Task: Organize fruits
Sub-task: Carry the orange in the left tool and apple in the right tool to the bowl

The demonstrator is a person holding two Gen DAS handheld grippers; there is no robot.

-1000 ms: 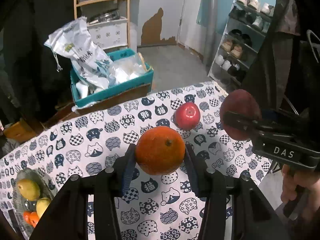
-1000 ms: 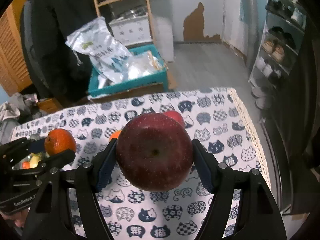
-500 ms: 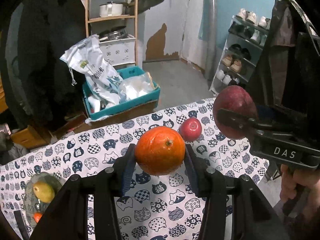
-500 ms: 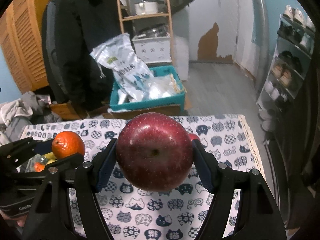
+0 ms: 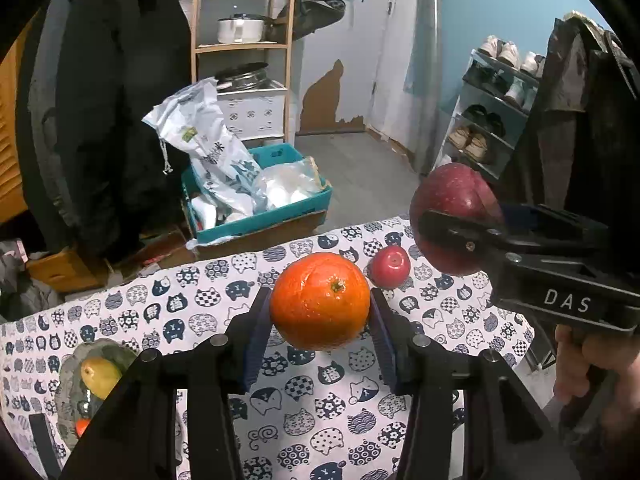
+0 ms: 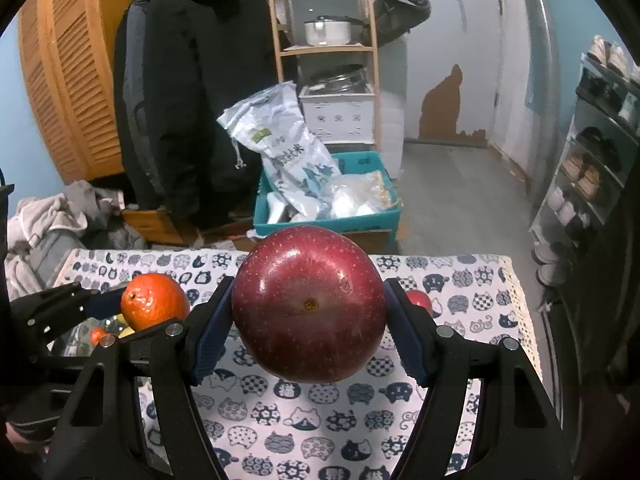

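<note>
The left tool is holding an orange between its blue pads, gripped at the widest part, probably so that the round fruit is not slipping out. The right tool is holding a big dark apple in the same way, with its jaws standing wider because this fruit is larger. Both fruits are hanging in the air above the surface, clear of the cloth, so I am judging that they are being carried to the dish at the left edge, where a pear and some small orange fruit are already lying. A small red apple is waiting alone on the cloth near the far right side, well apart from the dish. The surface is wearing a white cloth with blue cat faces. Behind it, on the floor, a teal crate is carrying bags, a wooden shelf is bearing a pot, a black coat is hanging at the left, and a shoe rack is standing at the right.
</note>
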